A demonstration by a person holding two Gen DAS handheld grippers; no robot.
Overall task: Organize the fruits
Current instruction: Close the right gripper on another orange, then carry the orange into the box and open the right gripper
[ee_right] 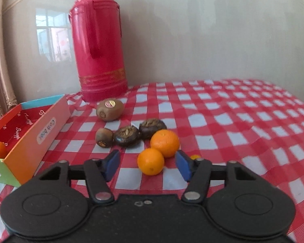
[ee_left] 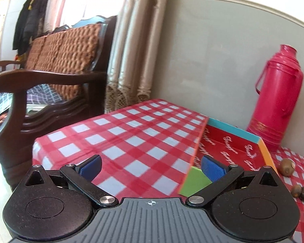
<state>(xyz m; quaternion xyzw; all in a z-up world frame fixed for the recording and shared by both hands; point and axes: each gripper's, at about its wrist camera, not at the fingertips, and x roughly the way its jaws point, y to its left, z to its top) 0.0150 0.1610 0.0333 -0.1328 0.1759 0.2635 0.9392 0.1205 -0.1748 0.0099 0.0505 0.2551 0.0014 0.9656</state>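
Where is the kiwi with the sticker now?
In the right wrist view, the stickered kiwi lies on the checkered tablecloth, just in front of the red thermos, right of the box.

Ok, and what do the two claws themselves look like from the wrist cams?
Both look alike. The left claw and right claw each have two blue pads on black link arms, joined by silver pivot pins. Behind them sit two rounded black housings with circular recesses and a ribbed dark grey centre plate. The left plate bears a small white crosshair mark. No cables, hands or sleeves show.
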